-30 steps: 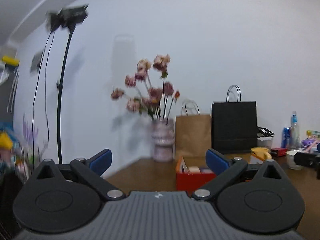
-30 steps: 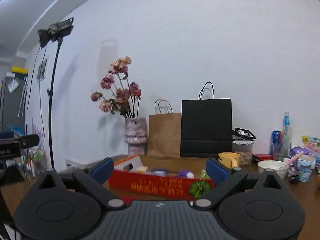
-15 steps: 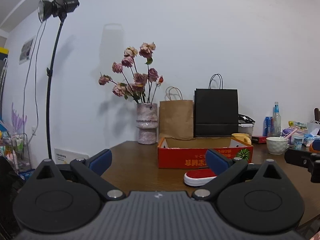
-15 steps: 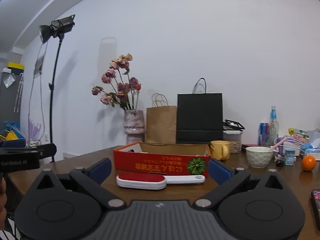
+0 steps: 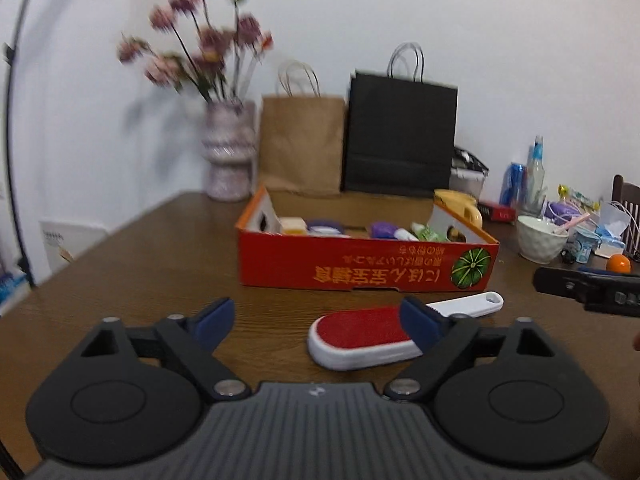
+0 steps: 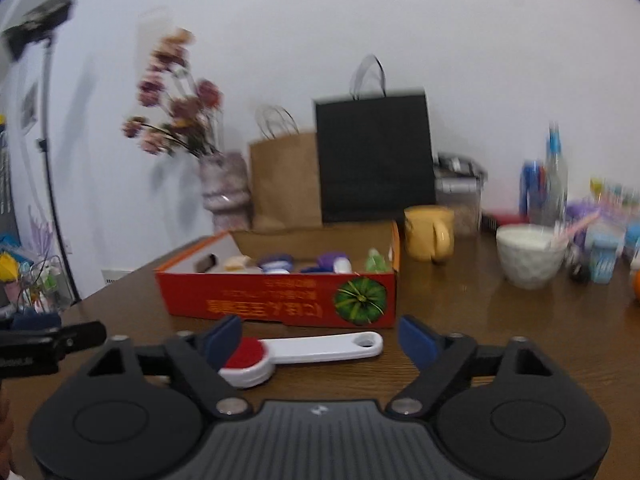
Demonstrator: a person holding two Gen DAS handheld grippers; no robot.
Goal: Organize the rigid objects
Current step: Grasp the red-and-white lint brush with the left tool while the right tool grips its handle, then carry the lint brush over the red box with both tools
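Lint brush (image 6: 304,354) lies sideways across the worktop (image 6: 500,332) before the red box (image 6: 280,300), handle pointing right, nearer the spread-wide right gripper (image 6: 320,340); left gripper (image 5: 316,320) is released too.

Blurred flowers (image 5: 200,36); box (image 5: 360,268) contents too small to identify.

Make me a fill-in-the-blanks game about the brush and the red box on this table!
The lint brush has a red pad and a ____ handle.
It lies on the table in ____ of the red box.
The picture on the box shows a green ____.
Both the left gripper and right gripper are ____.

Missing words: white; front; pumpkin; open
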